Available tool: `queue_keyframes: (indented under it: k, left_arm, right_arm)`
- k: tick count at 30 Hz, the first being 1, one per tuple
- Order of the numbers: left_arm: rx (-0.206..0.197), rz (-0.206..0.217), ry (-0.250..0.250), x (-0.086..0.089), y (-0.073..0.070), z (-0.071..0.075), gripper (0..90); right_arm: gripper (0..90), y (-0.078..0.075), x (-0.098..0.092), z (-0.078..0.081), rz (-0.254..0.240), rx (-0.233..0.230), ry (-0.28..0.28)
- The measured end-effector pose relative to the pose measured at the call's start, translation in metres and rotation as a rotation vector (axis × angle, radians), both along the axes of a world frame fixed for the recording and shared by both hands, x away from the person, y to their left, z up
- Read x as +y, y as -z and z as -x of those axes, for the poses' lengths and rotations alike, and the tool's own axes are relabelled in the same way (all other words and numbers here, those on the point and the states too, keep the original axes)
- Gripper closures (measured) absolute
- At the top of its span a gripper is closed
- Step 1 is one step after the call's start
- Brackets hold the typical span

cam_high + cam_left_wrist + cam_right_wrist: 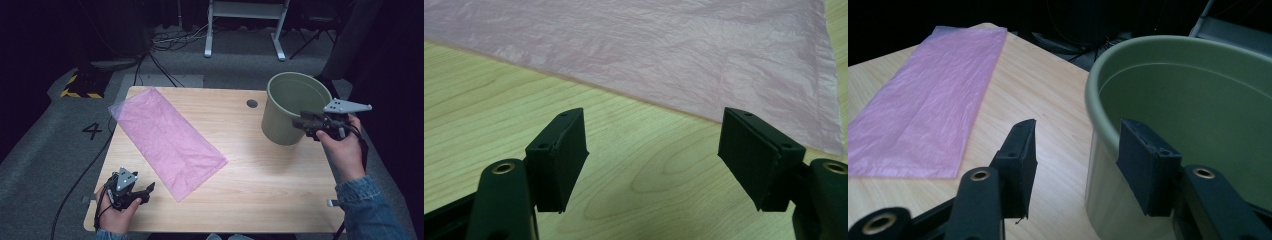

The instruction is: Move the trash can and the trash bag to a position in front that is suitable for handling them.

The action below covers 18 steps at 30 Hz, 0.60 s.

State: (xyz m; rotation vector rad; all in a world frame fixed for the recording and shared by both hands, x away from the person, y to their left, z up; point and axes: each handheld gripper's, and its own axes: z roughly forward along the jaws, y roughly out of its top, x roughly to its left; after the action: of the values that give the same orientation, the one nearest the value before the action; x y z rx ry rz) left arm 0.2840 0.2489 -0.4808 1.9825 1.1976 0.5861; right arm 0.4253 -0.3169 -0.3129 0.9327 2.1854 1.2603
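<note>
Pink plastic bag (167,141) is lying flat on the wooden table (260,180), running diagonally from the far-left corner twd the middle; green bin (292,107) is standing upright near the far-right corner. Left gripper (654,145) is sitting low by the near-left corner w/ jaws spread wide, holding nothing, bag's near edge just ahead of them. Right gripper (1078,160) is hovering at the bin's near-right rim, jaws open w/ the rim wall between them, not clamped.
</note>
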Motion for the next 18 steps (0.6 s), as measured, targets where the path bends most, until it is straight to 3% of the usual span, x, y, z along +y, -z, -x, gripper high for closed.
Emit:
queue_keyframes:
  k: [2, 5, 10, 17, 18]
  left_arm:
    - [0.001, 0.0, 0.0, 0.001, 0.001, 0.001, 27.1]
    - [0.012, -0.014, 0.001, 0.002, 0.003, 0.003, 27.0]
    - [0.026, -0.01, 0.005, 0.003, 0.007, 0.005, 26.6]
    - [0.035, -0.013, 0.003, 0.004, 0.01, 0.004, 26.6]
    - [0.035, -0.013, 0.003, 0.004, 0.01, 0.004, 26.6]
  right_arm:
    - [49.2, -0.001, 0.001, -0.006, -0.008, 0.007, 0.001]
    - [48.9, -0.002, 0.01, -0.024, 0.029, 0.008, 0.007]
    - [49.1, 0.002, 0.02, -0.042, 0.038, 0.02, -0.002]
    - [58.2, 0.011, 0.034, -0.058, 0.085, 0.041, -0.025]
    - [63.7, 0.014, 0.039, -0.061, 0.112, 0.048, -0.036]
